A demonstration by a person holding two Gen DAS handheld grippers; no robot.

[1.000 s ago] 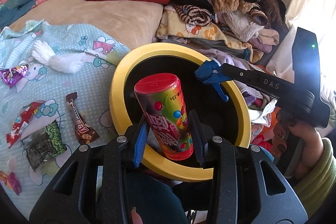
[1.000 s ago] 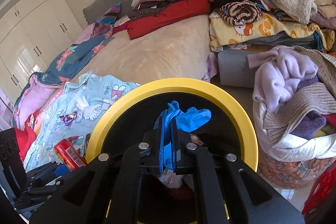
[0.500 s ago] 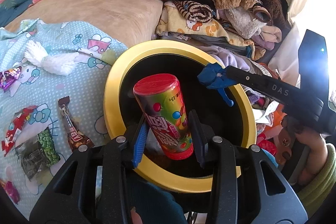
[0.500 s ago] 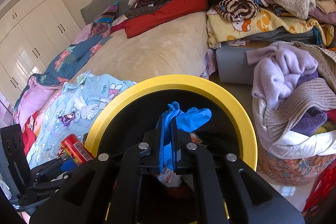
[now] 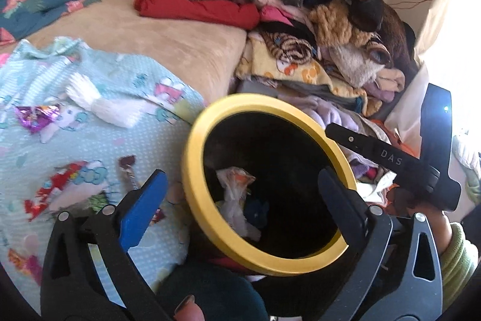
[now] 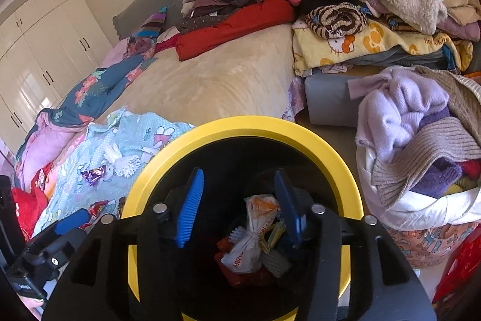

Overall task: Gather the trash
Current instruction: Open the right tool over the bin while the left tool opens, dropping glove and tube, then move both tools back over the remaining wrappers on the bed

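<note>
A black bin with a yellow rim point(image 5: 192, 170) point(image 6: 330, 158) stands beside the bed. My left gripper point(image 5: 240, 200) hangs over its mouth, jaws opening wide, nothing between them. My right gripper point(image 6: 239, 209) is over the same bin, jaws opening and empty; in the left wrist view it point(image 5: 333, 131) reaches in from the right. Down in the bin lie a white crumpled bag point(image 6: 252, 233) point(image 5: 237, 200), a blue glove point(image 5: 255, 209) and something red point(image 6: 240, 276). On the pale blue sheet lie a purple wrapper point(image 5: 36, 116), a red wrapper point(image 5: 60, 191), a brown candy bar point(image 5: 129, 167) and a white tissue wad point(image 5: 102, 104).
A large pile of clothes point(image 5: 315, 20) covers the back of the bed. A basket heaped with knitwear point(image 6: 421, 146) stands right of the bin. White wardrobes point(image 6: 45, 56) line the far left wall. A hand in a green sleeve point(image 5: 454, 254) holds the right gripper.
The left jaws have sprung open and the colourful candy tube is gone from them. The right jaws have parted and the blue glove has dropped into the bin. The left hand rose slightly.
</note>
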